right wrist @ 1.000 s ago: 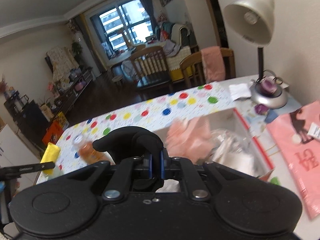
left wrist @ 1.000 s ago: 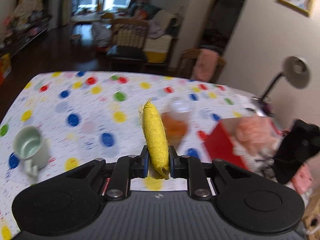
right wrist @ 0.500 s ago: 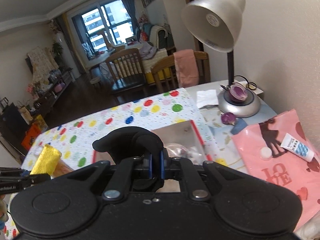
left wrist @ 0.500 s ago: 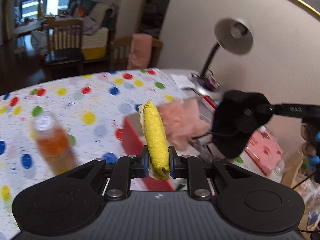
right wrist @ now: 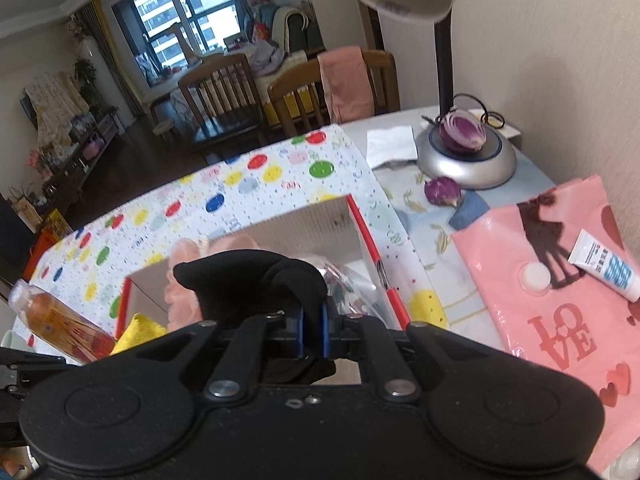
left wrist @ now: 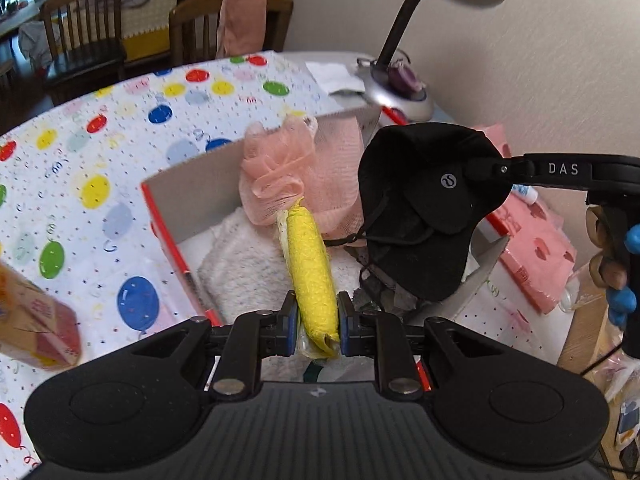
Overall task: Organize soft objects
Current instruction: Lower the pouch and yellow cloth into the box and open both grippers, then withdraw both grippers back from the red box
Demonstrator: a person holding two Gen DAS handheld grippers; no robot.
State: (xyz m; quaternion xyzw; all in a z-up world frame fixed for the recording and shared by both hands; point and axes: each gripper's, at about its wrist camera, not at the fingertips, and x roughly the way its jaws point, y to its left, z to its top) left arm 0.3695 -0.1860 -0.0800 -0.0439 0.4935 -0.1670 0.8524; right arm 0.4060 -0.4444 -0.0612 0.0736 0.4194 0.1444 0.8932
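Centrally, the left gripper (left wrist: 318, 322) clamps a rolled yellow cloth (left wrist: 312, 268) above the red-edged cardboard box (left wrist: 176, 240) (pink mesh puff (left wrist: 280, 172) inside). At right of frame, the right gripper (right wrist: 313, 334) pinches a black fabric cap (left wrist: 424, 208) over that box.

A matt, nubbly yellow cloth (left wrist: 314, 276) is clamped between the matt black plastic left tongs (left wrist: 318, 330). A soft, matt black fabric cap (left wrist: 424, 216) is pinched by the right tongs (right wrist: 311, 334). Gauzy peach netting (left wrist: 280, 176) and a rough white towel (left wrist: 244, 268) are seen in a dull cardboard box (left wrist: 192, 188). The surface (left wrist: 100, 152) is covered by a smooth printed sheet. A glossy pink plastic bag (right wrist: 560, 280) and a brushed-metal lamp base (right wrist: 466, 160) are seen beside it.
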